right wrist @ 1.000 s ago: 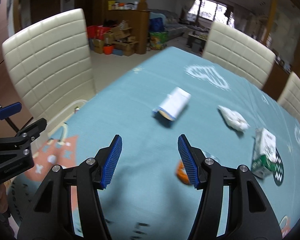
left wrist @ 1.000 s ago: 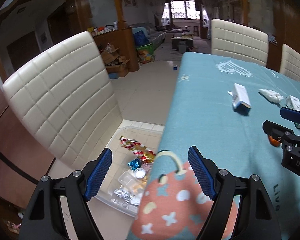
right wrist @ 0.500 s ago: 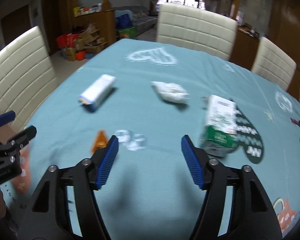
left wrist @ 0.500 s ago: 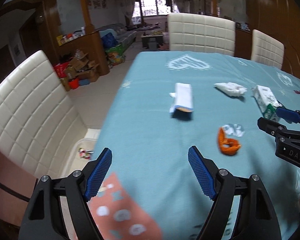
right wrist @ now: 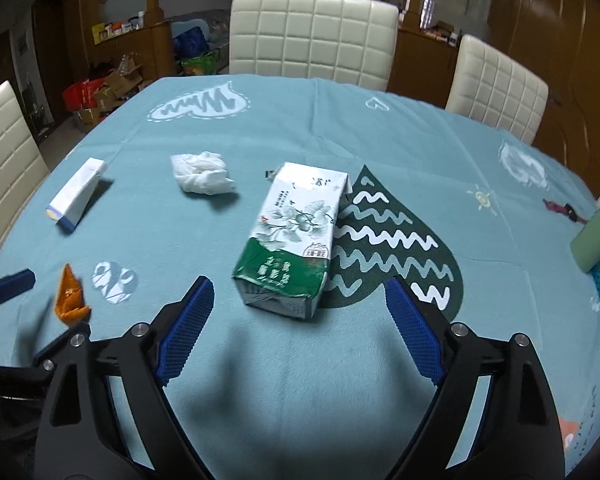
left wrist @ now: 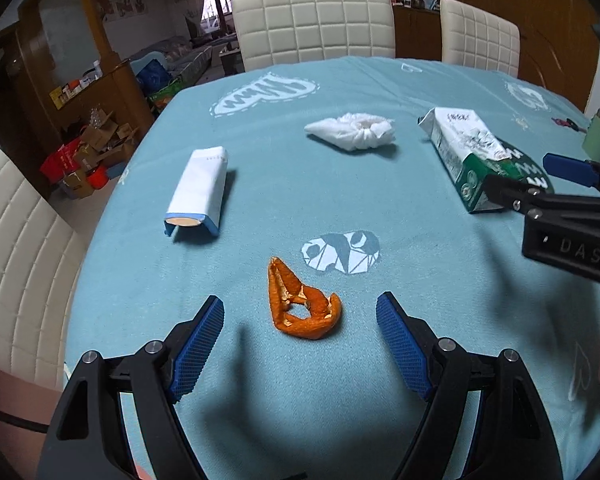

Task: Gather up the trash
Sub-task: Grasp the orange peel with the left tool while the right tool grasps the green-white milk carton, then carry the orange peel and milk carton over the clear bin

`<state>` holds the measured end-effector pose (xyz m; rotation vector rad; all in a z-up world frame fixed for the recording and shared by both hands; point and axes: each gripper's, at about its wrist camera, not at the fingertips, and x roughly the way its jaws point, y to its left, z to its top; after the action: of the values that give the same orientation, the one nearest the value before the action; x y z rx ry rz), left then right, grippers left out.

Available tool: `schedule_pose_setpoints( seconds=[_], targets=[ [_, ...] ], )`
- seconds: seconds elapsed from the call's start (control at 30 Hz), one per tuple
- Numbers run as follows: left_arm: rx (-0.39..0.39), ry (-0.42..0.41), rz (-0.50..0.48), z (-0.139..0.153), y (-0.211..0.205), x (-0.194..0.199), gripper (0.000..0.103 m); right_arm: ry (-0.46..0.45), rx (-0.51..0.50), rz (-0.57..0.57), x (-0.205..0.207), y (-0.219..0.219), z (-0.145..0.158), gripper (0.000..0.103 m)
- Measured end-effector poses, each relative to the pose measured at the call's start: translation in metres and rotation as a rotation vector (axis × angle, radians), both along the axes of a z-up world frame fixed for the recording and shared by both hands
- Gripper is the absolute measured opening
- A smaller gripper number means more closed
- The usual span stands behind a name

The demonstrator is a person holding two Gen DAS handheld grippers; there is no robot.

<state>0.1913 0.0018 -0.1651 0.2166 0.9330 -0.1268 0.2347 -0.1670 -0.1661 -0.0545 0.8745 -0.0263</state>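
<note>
Here both tools are released above the desk [left wrist: 236,288]: the left tool [left wrist: 300,318] has the orange peel [left wrist: 300,306] between its fingers, and the right tool [right wrist: 299,306] faces the green carton [right wrist: 292,240].

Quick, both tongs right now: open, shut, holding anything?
Left tongs: open, empty, orange peel lying between the tips.
Right tongs: open, empty, green carton just ahead.
</note>
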Motion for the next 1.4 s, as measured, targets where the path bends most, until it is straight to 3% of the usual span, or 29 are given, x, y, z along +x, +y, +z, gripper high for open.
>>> schedule_pose_setpoints(
  seconds=[0.23, 0.3, 0.33, 0.37, 0.43, 0.53, 1.0, 1.4],
  targets=[
    [-0.01, 0.019, 0.012, -0.007, 0.005, 0.005, 0.077, 0.013, 0.032, 0.014, 0.014, 0.003, -0.01, 0.082],
    [-0.016, 0.016, 0.0, -0.007, 0.005, 0.006, 0.076, 0.029, 0.049, 0.015, 0.017, 0.002, -0.013, 0.061],
    [-0.024, 0.011, -0.007, -0.007, 0.004, 0.004, 0.071, 0.042, 0.06, 0.016, 0.019, 0.001, -0.015, 0.055],
    [-0.03, 0.01, -0.014, -0.007, 0.004, 0.005, 0.064, 0.039, 0.066, 0.014, 0.018, 0.001, -0.016, 0.055],
    [-0.053, 0.017, -0.04, -0.005, 0.003, 0.004, 0.034, 0.026, 0.065, 0.01, 0.016, 0.0, -0.016, 0.055],
    [-0.057, -0.004, -0.056, -0.001, 0.002, 0.001, 0.029, 0.021, 0.073, 0.002, 0.012, 0.0, -0.014, 0.055],
    [-0.063, -0.12, -0.044, 0.032, 0.023, -0.024, 0.028, -0.057, 0.076, 0.085, -0.032, 0.033, 0.021, 0.055],
    [-0.068, -0.171, 0.031, 0.047, 0.066, -0.047, 0.028, -0.097, 0.04, 0.198, -0.064, 0.085, 0.041, 0.055]
  ],
)
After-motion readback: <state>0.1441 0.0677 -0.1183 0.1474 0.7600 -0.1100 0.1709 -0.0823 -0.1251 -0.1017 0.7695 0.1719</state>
